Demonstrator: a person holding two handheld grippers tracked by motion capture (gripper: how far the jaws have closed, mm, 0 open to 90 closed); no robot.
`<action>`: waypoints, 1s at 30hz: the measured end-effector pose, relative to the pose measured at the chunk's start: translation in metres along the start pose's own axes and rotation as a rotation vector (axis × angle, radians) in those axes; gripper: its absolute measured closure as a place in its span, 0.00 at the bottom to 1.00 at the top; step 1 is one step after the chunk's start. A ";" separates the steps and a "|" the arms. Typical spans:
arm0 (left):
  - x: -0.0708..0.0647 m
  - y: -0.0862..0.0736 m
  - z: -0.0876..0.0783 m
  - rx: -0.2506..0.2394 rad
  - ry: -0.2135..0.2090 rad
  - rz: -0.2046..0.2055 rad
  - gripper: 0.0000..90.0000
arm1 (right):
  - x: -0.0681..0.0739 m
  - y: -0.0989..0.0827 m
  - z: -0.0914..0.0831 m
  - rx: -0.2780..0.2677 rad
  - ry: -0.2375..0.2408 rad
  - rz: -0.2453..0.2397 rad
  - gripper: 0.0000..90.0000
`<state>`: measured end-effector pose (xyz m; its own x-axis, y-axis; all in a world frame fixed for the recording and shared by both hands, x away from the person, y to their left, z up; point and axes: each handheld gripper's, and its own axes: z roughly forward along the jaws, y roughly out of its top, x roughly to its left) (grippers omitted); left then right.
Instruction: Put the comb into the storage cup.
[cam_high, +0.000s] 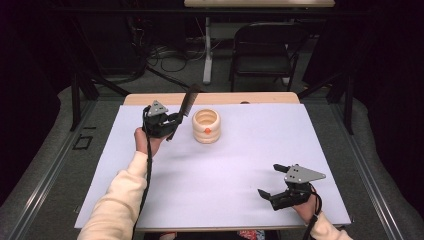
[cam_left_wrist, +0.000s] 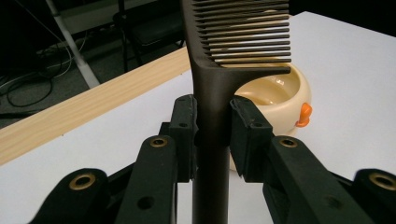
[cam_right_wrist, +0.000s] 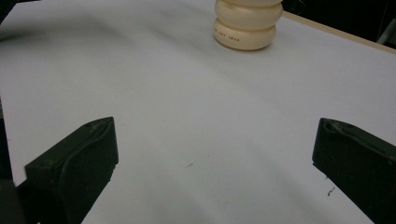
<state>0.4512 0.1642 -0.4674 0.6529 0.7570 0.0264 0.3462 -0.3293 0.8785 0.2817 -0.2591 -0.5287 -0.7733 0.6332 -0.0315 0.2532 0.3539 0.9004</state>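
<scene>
A dark comb (cam_high: 186, 106) (cam_left_wrist: 219, 84) stands upright in my left gripper (cam_high: 172, 123) (cam_left_wrist: 212, 130), whose jaws are shut on its handle. The comb's teeth point toward a cream ribbed cup (cam_high: 206, 126) (cam_left_wrist: 275, 100) (cam_right_wrist: 247, 23) with an orange spot on its side, standing just right of the comb near the back of the white mat. My right gripper (cam_high: 272, 181) (cam_right_wrist: 215, 154) rests low at the front right of the mat, jaws wide open with nothing between them, far from the cup.
The white mat (cam_high: 240, 170) covers a wooden table whose back edge (cam_high: 210, 98) shows behind it. A black folding chair (cam_high: 262, 50) and a white table leg (cam_high: 207, 50) stand beyond. Metal rails run along both sides.
</scene>
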 end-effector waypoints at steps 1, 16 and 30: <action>-0.001 0.002 0.000 -0.002 0.000 0.000 0.81 | 0.000 0.000 0.000 0.001 0.000 -0.001 0.00; -0.005 0.020 0.003 -0.022 -0.003 0.021 0.81 | 0.001 0.000 0.001 0.000 0.001 0.001 0.00; -0.009 0.033 0.006 -0.045 0.001 0.039 0.81 | 0.000 0.000 0.000 0.000 0.002 0.001 0.00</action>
<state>0.4610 0.1427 -0.4416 0.6647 0.7446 0.0612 0.2898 -0.3324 0.8975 0.2820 -0.2587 -0.5288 -0.7745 0.6319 -0.0297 0.2541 0.3537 0.9002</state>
